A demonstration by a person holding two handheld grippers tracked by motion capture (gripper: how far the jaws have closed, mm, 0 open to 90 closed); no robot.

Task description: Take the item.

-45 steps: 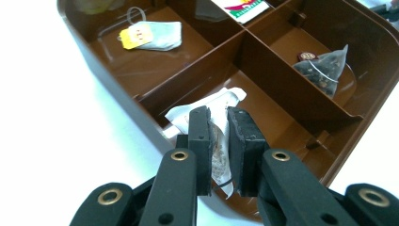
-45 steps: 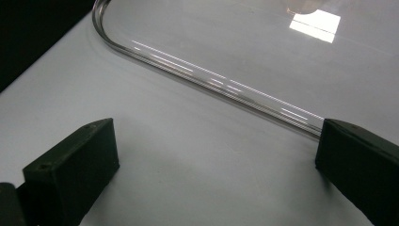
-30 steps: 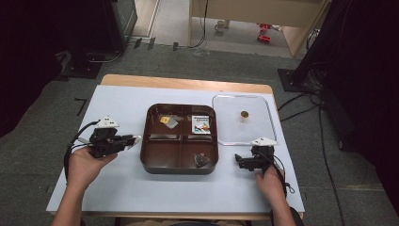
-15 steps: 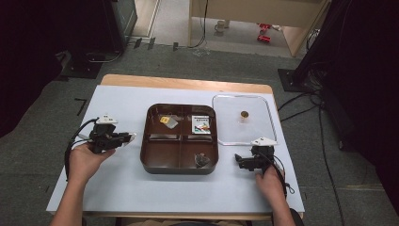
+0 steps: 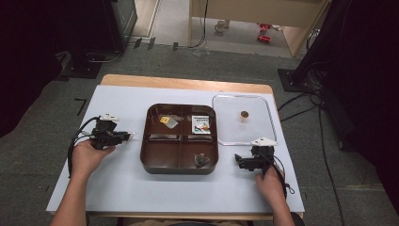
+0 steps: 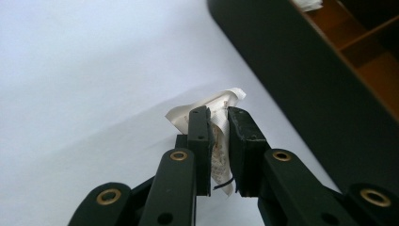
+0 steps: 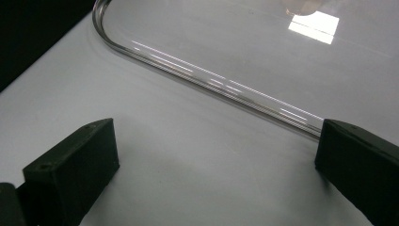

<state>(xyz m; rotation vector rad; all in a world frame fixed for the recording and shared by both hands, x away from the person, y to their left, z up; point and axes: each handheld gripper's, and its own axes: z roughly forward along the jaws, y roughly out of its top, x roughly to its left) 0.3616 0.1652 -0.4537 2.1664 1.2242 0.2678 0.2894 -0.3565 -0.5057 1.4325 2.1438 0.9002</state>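
A dark brown four-compartment tray (image 5: 180, 165) sits mid-table. It holds a yellow-and-clear packet (image 5: 167, 121), a printed packet (image 5: 202, 125) and a dark wrapped piece (image 5: 202, 160). My left gripper (image 5: 127, 136) hovers just left of the tray. In the left gripper view my left gripper (image 6: 219, 120) is shut on a small crumpled white packet (image 6: 221, 101), low over the white mat, with the tray wall (image 6: 301, 89) to the right. My right gripper (image 5: 241, 162) rests right of the tray, and in the right gripper view my right gripper (image 7: 216, 146) is open with nothing between the jaws.
A clear plastic tray (image 5: 263, 136) lies right of the brown tray, with a small round brown thing (image 5: 243, 114) in it. Its rim (image 7: 211, 80) runs just ahead of my right jaws. The white mat (image 5: 117, 188) covers the table; cables trail from both grippers.
My left hand has drawn a little to the left, away from the brown tray, and sunk toward the mat with the white packet still gripped. The right hand has stayed put.
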